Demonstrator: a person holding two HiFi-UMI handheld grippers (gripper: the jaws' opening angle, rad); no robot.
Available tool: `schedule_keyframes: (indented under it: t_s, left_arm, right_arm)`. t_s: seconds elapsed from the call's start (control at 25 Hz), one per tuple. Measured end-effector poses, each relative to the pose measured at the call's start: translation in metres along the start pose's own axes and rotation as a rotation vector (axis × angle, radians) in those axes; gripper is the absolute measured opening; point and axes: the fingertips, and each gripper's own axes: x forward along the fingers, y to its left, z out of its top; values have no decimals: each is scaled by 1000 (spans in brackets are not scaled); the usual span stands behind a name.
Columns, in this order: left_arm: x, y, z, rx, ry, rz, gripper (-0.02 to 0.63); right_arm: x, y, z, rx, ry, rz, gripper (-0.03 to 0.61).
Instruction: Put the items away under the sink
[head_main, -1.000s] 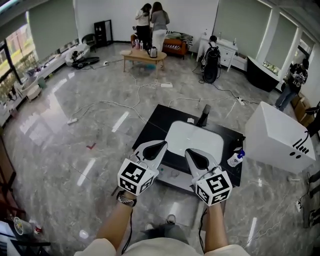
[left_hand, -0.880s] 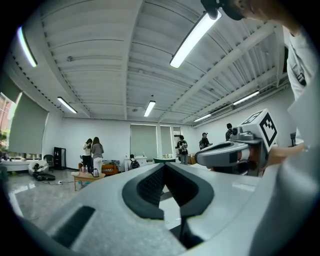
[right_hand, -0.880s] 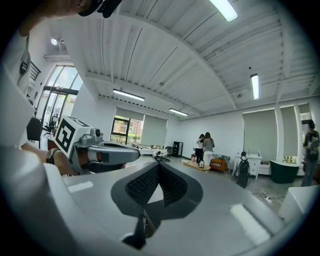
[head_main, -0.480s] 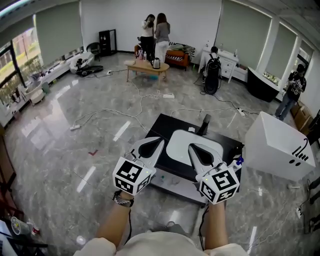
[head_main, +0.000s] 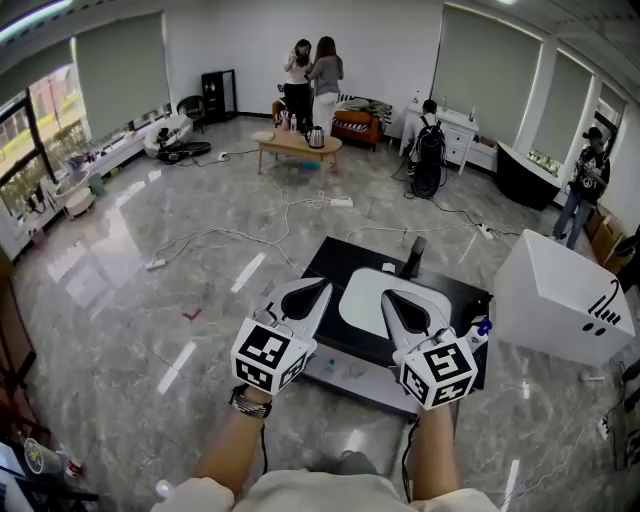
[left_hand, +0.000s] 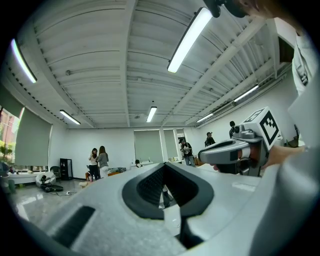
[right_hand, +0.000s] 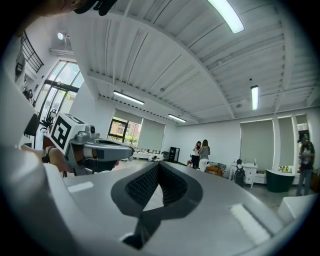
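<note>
A white sink basin (head_main: 366, 296) sits in a black counter (head_main: 325, 256) with a black faucet (head_main: 413, 256) at its back. At the counter's right end stands a small bottle with a blue cap (head_main: 479, 329). My left gripper (head_main: 318, 290) and right gripper (head_main: 392, 300) hover side by side over the near edge of the sink, pointing level. Both are shut with nothing between the jaws. The left gripper view shows its own shut tips (left_hand: 164, 165) and the right gripper (left_hand: 233, 150) beside it. The right gripper view shows its shut tips (right_hand: 159, 165) and the left gripper (right_hand: 100, 148).
A large white box (head_main: 558, 298) stands right of the sink unit. Cables (head_main: 230, 234) trail across the grey floor. Two people stand at a low table (head_main: 298, 144) far back, another person (head_main: 583, 186) stands at the right. Small items lie on a pale shelf (head_main: 340, 371) below the counter.
Both grippers have risen a little and now cover more of the sink's near edge. They stay shut and side by side. The head view has tilted up toward the room.
</note>
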Motion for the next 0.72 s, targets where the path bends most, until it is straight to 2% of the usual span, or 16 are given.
schedule_keyframes:
  t_s: [0.72]
  left_arm:
    - [-6, 0, 0, 15, 10, -11, 8]
  right_arm:
    - [6, 8, 8, 6, -4, 14, 5]
